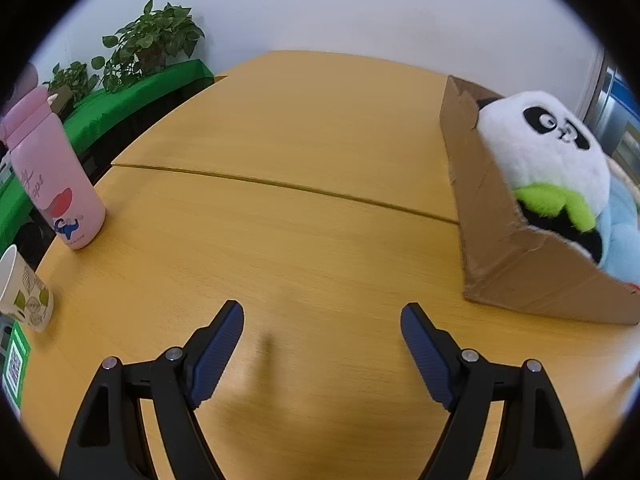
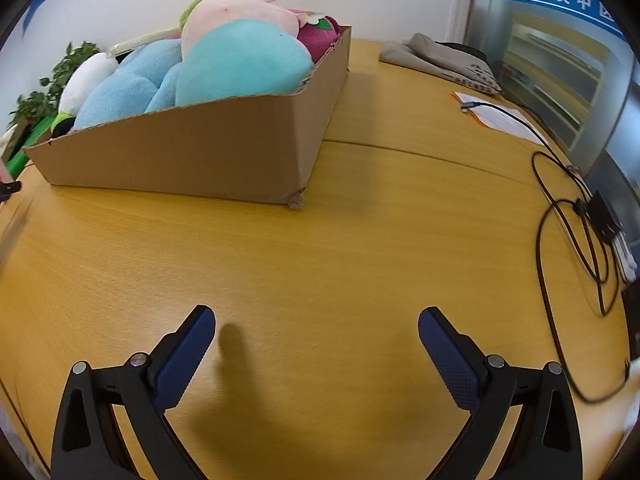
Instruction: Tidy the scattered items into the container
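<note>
While both grippers tilted down over the bare wooden table [image 2: 320,240], the left gripper [image 1: 322,330] and right gripper [image 2: 316,334] stood spread, empty; plush toys [image 2: 240,64] filled the cardboard box [image 2: 192,152] beyond them.

Both views are bright and evenly lit, seemingly from overhead; soft shadows fall on the desk [image 1: 304,240] beneath each tool. Fisheye bending curves the edges inside a black vignette; the right view's left rim is motion-blurred

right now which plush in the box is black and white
The panda at the cardboard box's end; the other plush toys are blue, teal, pink or magenta.
</note>
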